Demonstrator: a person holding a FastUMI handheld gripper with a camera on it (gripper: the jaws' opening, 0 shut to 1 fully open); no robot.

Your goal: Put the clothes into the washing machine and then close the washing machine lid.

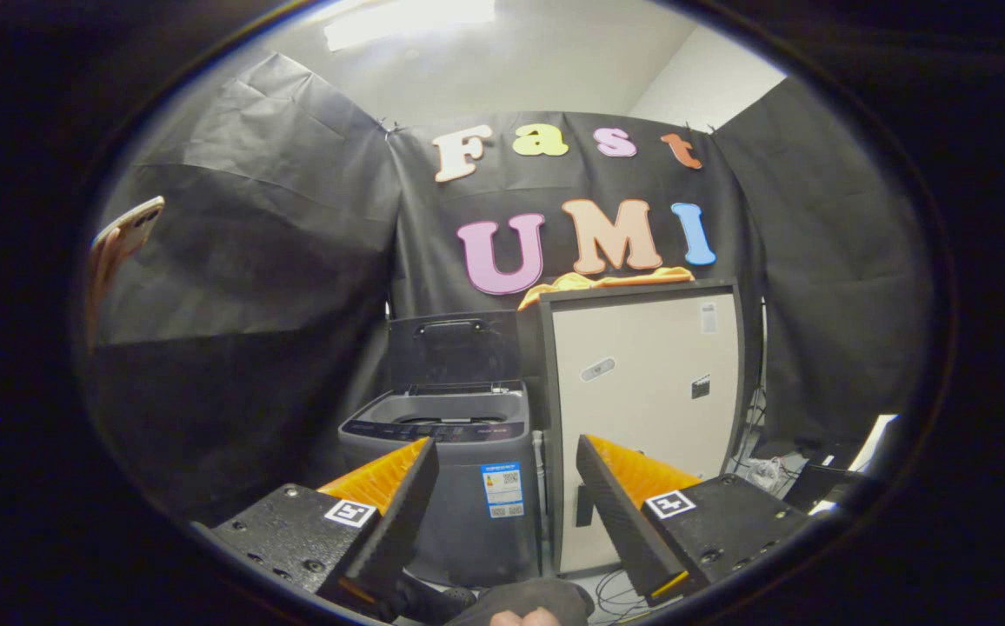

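A small grey top-loading washing machine (459,487) stands on the floor ahead, just beyond my left finger. Its lid (453,349) is raised upright at the back, so the drum opening shows. An orange cloth (607,281) lies on top of the tall white cabinet (650,391) right of the machine, well above and beyond the fingers. My gripper (507,487) is open, its two fingers wide apart with nothing between them.
Black cloth walls close the booth on the left, back and right. Cables and small items (772,474) lie on the floor right of the cabinet. A hand holding a phone (124,239) shows at the far left.
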